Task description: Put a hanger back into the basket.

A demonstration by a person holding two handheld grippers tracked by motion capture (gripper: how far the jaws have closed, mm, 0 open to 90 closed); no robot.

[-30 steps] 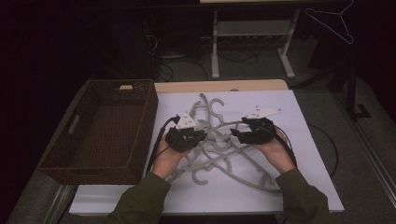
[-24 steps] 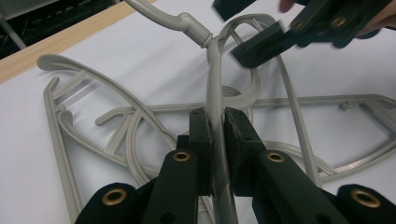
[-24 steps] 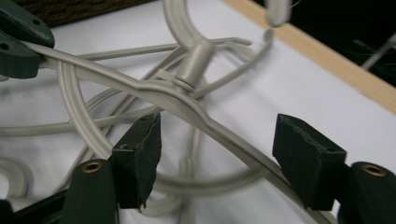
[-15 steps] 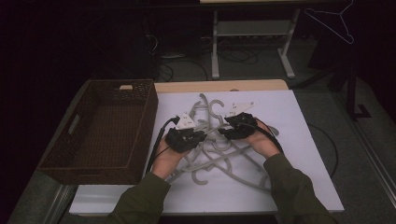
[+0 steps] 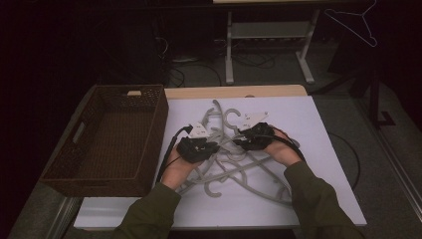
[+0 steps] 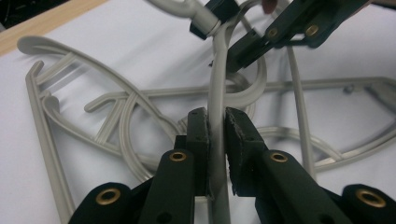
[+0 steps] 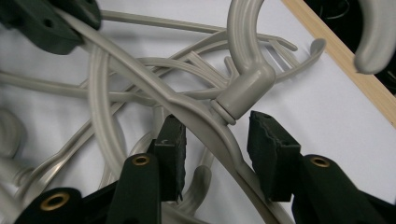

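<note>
The person is working a grey hanger (image 5: 226, 142) free of the tangled heap of hangers (image 5: 239, 167) lying on the white sheet (image 5: 318, 134) of the table, right of the brown basket (image 5: 107, 134); the left gripper (image 6: 215, 128) is already pinching one thin bar of it, the bar running upright between its jaws with the pads pressed on both sides; the right gripper (image 7: 215, 156) is straddling the hanger's shoulder just below the hook collar (image 7: 245, 95), its jaws having just been closing, narrower than wide but with a gap still showing on each side, so not yet gripping. To do this well I'd say the right jaws should be closing squarely on the flat shoulder rather than the round collar; then both hands lifting together and slowly, keeping the hanger level so its hook isn't dragging neighbours along.
</note>
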